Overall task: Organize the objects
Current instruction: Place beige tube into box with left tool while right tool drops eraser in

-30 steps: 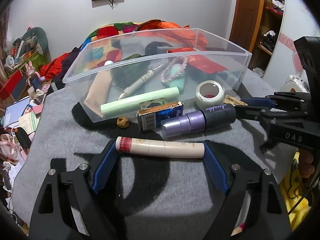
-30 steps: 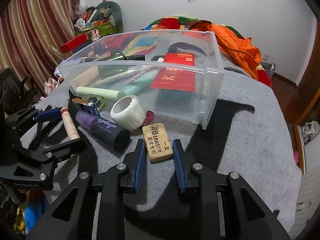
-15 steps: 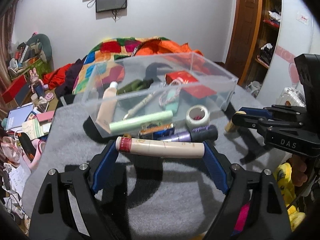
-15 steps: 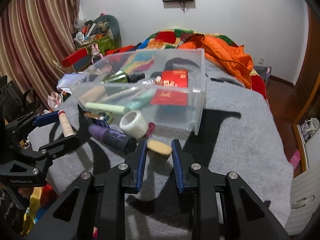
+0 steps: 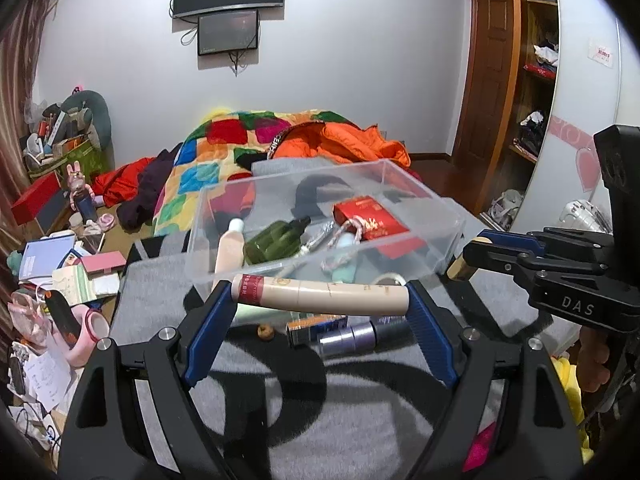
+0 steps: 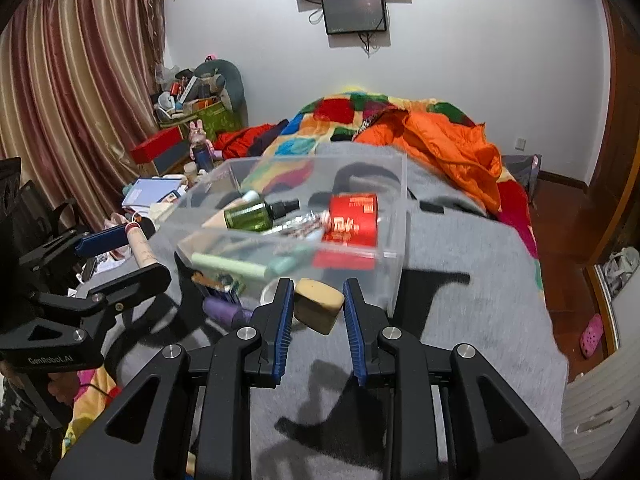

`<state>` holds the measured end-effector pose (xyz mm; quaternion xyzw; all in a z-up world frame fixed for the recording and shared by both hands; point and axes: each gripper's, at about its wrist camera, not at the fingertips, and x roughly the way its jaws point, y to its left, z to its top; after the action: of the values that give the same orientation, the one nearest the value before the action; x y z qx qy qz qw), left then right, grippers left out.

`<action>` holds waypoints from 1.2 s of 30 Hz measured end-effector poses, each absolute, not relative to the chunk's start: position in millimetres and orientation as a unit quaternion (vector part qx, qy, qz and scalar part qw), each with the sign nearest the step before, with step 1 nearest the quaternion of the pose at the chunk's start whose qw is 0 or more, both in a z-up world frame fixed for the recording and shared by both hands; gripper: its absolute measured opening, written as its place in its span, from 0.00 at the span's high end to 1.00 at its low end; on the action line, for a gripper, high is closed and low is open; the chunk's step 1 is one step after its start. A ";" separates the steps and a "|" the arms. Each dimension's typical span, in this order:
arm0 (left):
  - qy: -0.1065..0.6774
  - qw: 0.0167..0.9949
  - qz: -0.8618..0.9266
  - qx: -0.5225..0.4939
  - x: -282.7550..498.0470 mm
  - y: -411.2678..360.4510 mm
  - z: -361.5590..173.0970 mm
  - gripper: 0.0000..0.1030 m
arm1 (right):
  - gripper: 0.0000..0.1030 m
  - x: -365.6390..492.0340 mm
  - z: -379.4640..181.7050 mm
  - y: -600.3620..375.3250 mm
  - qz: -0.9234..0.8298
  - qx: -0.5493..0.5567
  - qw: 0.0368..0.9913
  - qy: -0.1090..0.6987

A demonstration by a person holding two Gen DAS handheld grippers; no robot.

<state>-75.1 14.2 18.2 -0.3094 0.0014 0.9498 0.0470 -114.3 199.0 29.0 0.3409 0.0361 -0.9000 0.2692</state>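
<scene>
The left gripper [image 5: 320, 300] is clamping a beige cosmetic tube [image 5: 320, 299] endwise, its red-banded end against the left blue pad and its plain end against the right one, so the tube is lying crosswise between the fingers and hanging clear of the grey blanket [image 5: 304, 412] below. The right gripper [image 6: 318, 308] is pinching a tan eraser [image 6: 319, 305] between its blue pads, the block sitting tilted and lifted off the same blanket. Just ahead of both grippers a clear plastic bin [image 5: 420, 196] is resting on the blanket, holding a green spray bottle [image 5: 276, 238], a red packet [image 5: 370, 220], a pale pink tube [image 5: 230, 252] leaning at its left wall, and a beaded bracelet [image 5: 344, 234]. Beneath and just beyond the held tube, in front of the bin's near wall, a purple bottle [image 5: 352, 338] is lying on its side, with a small blue-and-orange box [image 5: 316, 324] touching it and a small brown bead [image 5: 265, 331] just to the left. In the right wrist view the left gripper is showing at the left edge with the tube's red end pointing away, while in the left wrist view the right gripper [image 5: 466, 260] is reaching in from the right, the eraser's edge visible at its tip. Beyond the bin a patchwork quilt [image 5: 224, 152] and an orange jacket [image 5: 344, 144] are piled up.
</scene>
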 end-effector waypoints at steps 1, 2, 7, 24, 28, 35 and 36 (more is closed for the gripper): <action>0.002 0.046 0.950 -0.308 -76.8 14.0 19.6 0.18 | 0.78 -116.0 30.9 197.6 -0.902 0.338 0.267 0.038; 0.002 0.046 0.951 -0.306 -78.7 13.7 21.3 0.18 | 0.78 -116.9 32.3 196.5 -0.903 0.336 0.266 0.039; -0.003 0.036 0.952 -0.302 -91.0 9.7 24.3 0.18 | 0.78 -127.0 42.3 192.4 -0.907 0.325 0.268 0.031; -0.039 0.010 0.940 -0.340 -141.5 -17.2 7.5 0.18 | 0.78 -166.2 50.0 171.0 -0.909 0.323 0.262 0.027; -0.038 0.008 0.936 -0.350 -150.6 -17.3 -1.2 0.18 | 0.78 -173.5 39.7 166.8 -0.905 0.336 0.258 0.032; -0.046 0.010 0.933 -0.357 -160.0 -19.8 -6.8 0.18 | 0.78 -183.6 22.8 165.6 -0.896 0.361 0.258 0.034; -0.048 0.011 0.932 -0.358 -160.4 -19.9 -6.9 0.18 | 0.78 -184.3 20.7 165.2 -0.894 0.365 0.259 0.033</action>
<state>-160.4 -19.9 -6.9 -0.3580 -0.0475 0.9325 0.0109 -184.3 165.2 20.7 0.3649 0.0329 -0.8938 0.2586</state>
